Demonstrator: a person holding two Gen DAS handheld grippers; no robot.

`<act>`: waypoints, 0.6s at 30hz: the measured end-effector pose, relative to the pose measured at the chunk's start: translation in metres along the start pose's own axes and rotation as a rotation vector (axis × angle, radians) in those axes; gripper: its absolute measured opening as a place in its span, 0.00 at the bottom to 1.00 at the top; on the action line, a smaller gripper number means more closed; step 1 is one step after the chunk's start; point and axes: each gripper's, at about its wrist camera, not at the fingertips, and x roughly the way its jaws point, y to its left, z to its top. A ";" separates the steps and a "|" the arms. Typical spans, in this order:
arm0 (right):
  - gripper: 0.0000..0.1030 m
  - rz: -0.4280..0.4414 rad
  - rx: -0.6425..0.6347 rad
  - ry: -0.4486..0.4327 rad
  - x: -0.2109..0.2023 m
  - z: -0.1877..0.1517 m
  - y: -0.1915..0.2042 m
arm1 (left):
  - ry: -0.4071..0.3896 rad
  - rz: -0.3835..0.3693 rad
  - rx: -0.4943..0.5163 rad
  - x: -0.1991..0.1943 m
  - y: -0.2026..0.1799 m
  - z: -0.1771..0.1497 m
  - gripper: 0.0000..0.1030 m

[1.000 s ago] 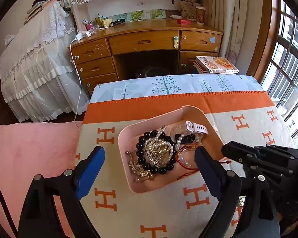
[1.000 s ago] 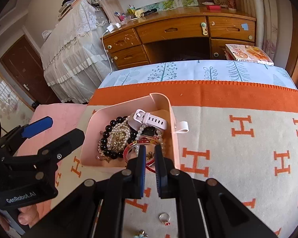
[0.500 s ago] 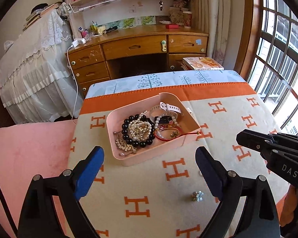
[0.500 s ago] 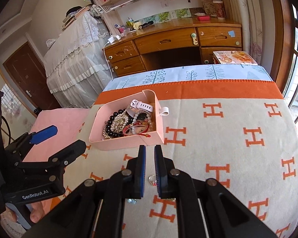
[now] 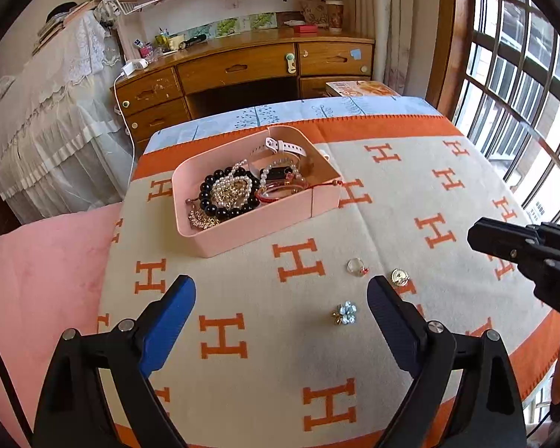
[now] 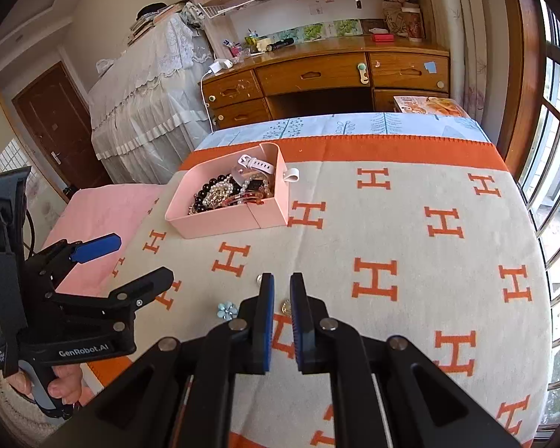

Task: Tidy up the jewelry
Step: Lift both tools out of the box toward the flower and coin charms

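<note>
A pink tray [image 5: 257,224] [image 6: 220,220] sits on the H-patterned blanket, holding a black bead bracelet [image 5: 212,201], pearls, a white watch [image 5: 283,145] and a red bangle. Nearer me, a ring [image 5: 356,265], a gold pendant [image 5: 399,277] [image 6: 286,307] and a blue flower brooch [image 5: 345,313] [image 6: 226,310] lie loose on the blanket. My left gripper [image 5: 280,295] [image 6: 138,259] hangs open and empty above the cloth, with the brooch just inside its right finger. My right gripper [image 6: 282,283] [image 5: 504,242] is shut and empty over the pendant.
A wooden desk [image 6: 317,74] stands beyond the bed's far end, with a magazine [image 6: 429,104] beside it. A white lace-covered piece of furniture [image 6: 149,86] is at the left, a barred window [image 5: 522,93] at the right. A pink cover [image 5: 44,261] borders the blanket's left. A hand [image 6: 63,384] holds the left gripper.
Both grippers have drawn back from the tray toward the near edge of the blanket. The three loose pieces have come into view. Neither gripper's jaws changed.
</note>
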 end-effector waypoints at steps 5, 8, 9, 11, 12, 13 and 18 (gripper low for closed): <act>0.09 0.015 -0.010 0.044 0.016 -0.016 -0.006 | 0.002 -0.047 0.046 0.015 -0.015 -0.022 0.89; 0.09 0.020 -0.018 0.074 0.027 -0.026 -0.007 | 0.016 -0.090 0.061 0.025 -0.017 -0.031 0.89; 0.09 0.022 -0.022 0.084 0.032 -0.029 -0.007 | 0.019 -0.101 0.069 0.029 -0.018 -0.034 0.89; 0.09 0.028 -0.027 0.103 0.039 -0.035 -0.007 | 0.005 -0.106 0.092 0.033 -0.020 -0.039 0.84; 0.09 0.030 -0.029 0.112 0.042 -0.037 -0.008 | 0.003 -0.107 0.108 0.036 -0.021 -0.041 0.81; 0.09 0.031 -0.031 0.119 0.045 -0.039 -0.009 | 0.005 -0.109 0.120 0.039 -0.021 -0.043 0.79; 0.09 0.048 -0.028 0.150 0.059 -0.044 -0.011 | 0.016 -0.146 0.177 0.052 -0.024 -0.046 0.61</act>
